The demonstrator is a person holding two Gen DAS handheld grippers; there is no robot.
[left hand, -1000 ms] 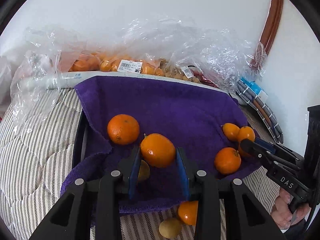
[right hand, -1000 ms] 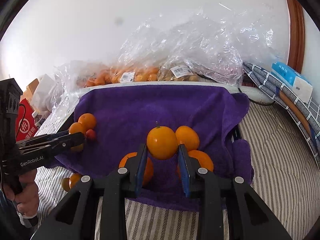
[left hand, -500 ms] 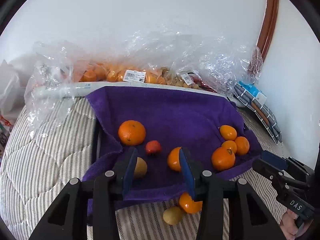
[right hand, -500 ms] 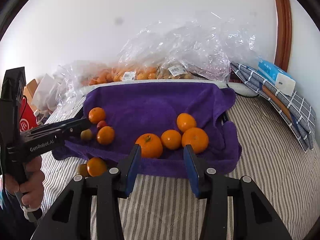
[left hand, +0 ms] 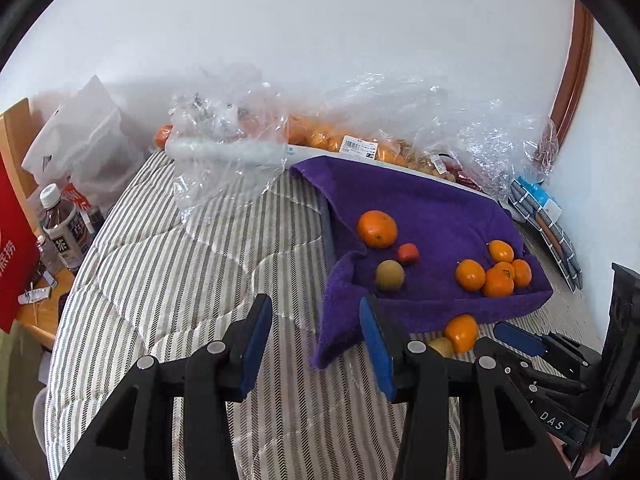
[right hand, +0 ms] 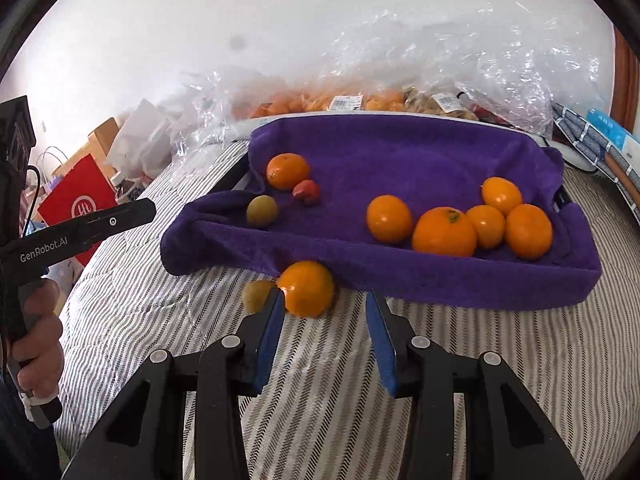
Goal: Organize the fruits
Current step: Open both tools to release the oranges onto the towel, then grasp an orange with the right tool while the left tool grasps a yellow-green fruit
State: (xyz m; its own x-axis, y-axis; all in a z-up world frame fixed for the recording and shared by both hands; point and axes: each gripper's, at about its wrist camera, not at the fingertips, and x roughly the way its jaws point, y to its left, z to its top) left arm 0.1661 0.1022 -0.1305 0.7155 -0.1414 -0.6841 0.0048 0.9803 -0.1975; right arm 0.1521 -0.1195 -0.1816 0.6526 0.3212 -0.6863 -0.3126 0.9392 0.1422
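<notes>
Striped bedding holds a purple-towelled tray, with two fruits lying loose in front of it.

Right gripper [right hand: 325, 322] hangs wide and empty, its left finger touching or just beside the loose orange [right hand: 306, 288], a small yellow-green fruit [right hand: 257, 294] further left. Left gripper [left hand: 316, 344], also wide and empty, points away over bare bedding. Purple towel [right hand: 400, 152] rises directly behind; open bedding lies nearer the person.

The yellow-green fruit [right hand: 257, 295] on the bedspread sits partly behind the orange [right hand: 307, 288] and the right gripper's finger [right hand: 269, 332]. Fruit in the plastic bags [right hand: 420, 76] blurs together — kinds unclear. The label [left hand: 358, 148] print is too small to read.
</notes>
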